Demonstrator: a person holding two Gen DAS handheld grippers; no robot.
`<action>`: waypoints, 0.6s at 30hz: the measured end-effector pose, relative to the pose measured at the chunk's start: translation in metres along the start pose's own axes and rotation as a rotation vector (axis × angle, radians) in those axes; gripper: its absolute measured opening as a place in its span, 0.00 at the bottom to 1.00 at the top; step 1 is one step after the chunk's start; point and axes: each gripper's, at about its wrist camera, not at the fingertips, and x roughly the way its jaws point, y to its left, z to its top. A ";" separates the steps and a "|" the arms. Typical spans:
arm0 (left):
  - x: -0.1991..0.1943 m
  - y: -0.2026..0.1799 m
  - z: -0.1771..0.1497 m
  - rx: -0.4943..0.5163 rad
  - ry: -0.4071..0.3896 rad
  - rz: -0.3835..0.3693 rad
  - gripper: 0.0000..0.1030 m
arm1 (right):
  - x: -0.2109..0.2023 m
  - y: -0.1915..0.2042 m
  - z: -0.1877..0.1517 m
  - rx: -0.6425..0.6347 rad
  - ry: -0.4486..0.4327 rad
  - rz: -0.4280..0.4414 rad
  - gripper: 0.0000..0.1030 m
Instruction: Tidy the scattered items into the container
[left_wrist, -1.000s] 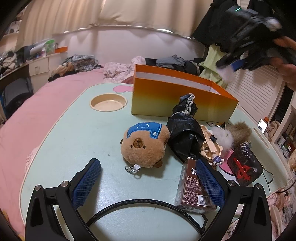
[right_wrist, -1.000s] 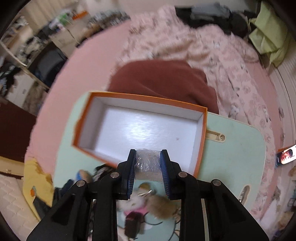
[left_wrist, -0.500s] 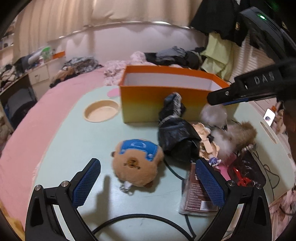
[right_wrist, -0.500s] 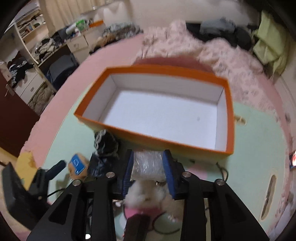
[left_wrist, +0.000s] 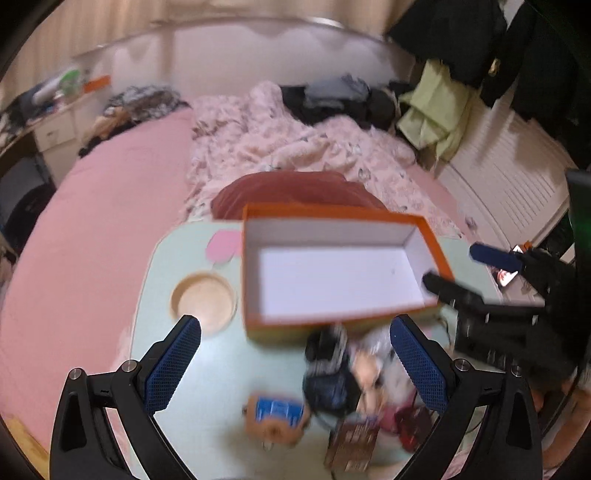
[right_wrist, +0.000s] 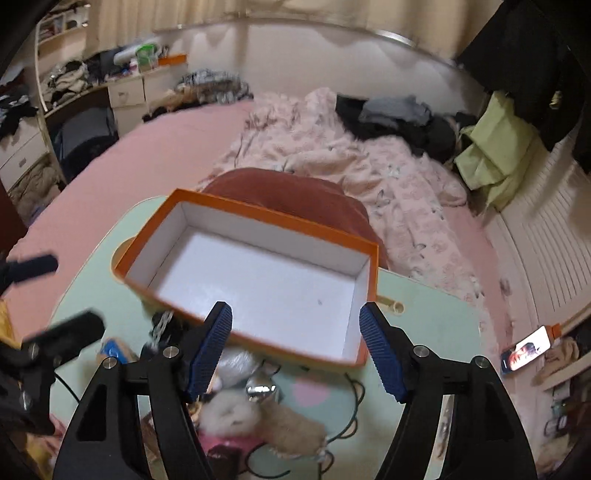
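Writing on brown carton (left_wrist: 352, 441) blurred, unreadable; orange box (right_wrist: 207, 216) unmarked.

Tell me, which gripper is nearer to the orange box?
Right. The right gripper, jaws opening and empty, hangs at the orange box's near rim; the left gripper hangs farther back over the toys.

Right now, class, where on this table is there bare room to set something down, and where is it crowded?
Free: the white floor of the orange box looks bare; so does the green table between the round recess and the brown plush. Crowded: the strip in front of the box, with black cloth and fluffy toys.
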 end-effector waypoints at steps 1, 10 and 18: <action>0.008 -0.001 0.012 -0.009 0.024 0.020 0.99 | 0.007 -0.005 0.008 0.010 0.044 0.004 0.70; 0.052 -0.001 0.034 -0.038 0.121 0.070 0.99 | 0.045 -0.025 0.024 0.041 0.206 -0.005 0.70; 0.010 0.002 0.031 -0.036 0.010 0.039 0.99 | 0.011 -0.022 0.017 0.059 0.103 0.029 0.70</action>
